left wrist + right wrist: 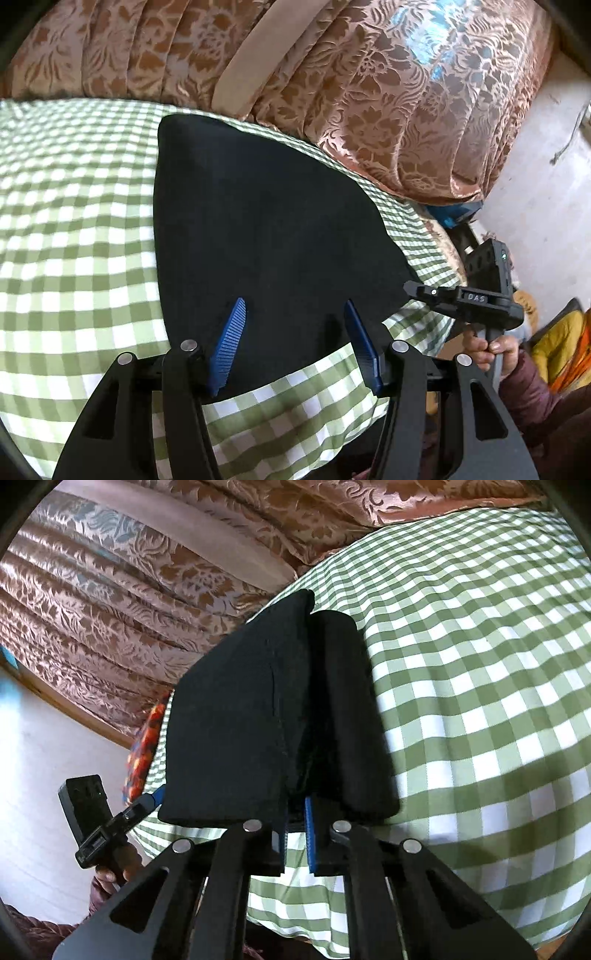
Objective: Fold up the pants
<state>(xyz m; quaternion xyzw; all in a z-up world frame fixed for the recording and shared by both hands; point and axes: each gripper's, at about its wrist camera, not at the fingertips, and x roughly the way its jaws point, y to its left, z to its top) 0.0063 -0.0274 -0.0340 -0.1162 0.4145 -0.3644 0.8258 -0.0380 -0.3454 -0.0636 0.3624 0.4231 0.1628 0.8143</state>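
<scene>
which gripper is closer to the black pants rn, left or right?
Right. The right gripper is pinching the near edge of the black pants; the left gripper hangs open just above them, not gripping.

"DAS" in raised letters, on the right claw (408, 286) body

left wrist: low, close, looking across folded black pants (266, 229) | right wrist: same, opposite side | shared: green-white checked cloth (480, 686)
</scene>
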